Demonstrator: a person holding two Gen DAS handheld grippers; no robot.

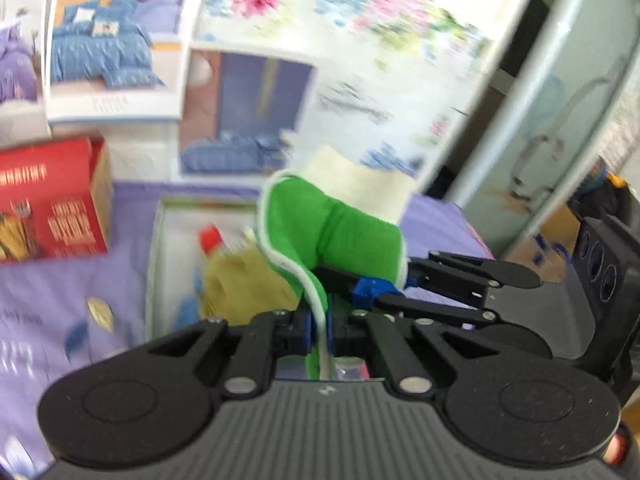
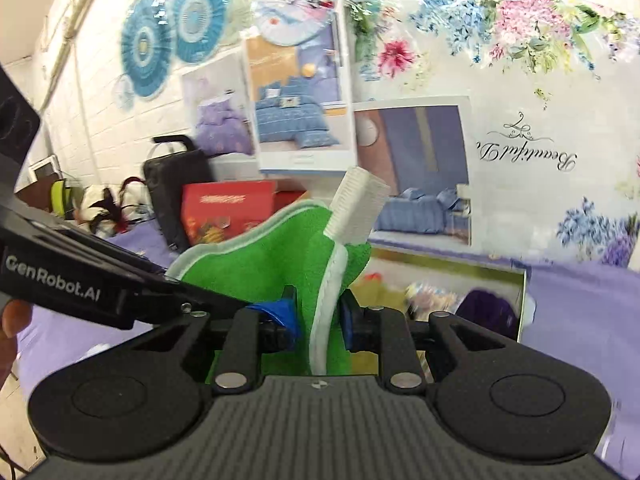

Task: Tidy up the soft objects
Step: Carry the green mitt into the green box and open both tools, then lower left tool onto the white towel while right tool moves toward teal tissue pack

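Note:
A green terry cloth piece [image 1: 340, 224] with white trim and a ribbed cream cuff hangs in the air between both grippers. My left gripper [image 1: 320, 328] is shut on its white-trimmed edge. The right gripper [image 1: 374, 292] reaches in from the right and clamps the same cloth. In the right wrist view the green cloth [image 2: 272, 252] stands up between the blue pads of my right gripper [image 2: 320, 320], shut on the trimmed edge. The left gripper [image 2: 276, 312] comes in from the left and pinches the cloth beside it. An open white box [image 1: 154, 264] lies below.
The box [image 2: 520, 292] holds a tan plush [image 1: 244, 288], a dark purple soft item [image 2: 488, 312] and other soft pieces. A red carton [image 1: 52, 200] stands on the purple bedspread [image 1: 60, 304]. Bedding packages lean on the back wall; a black suitcase [image 2: 176, 192] stands far left.

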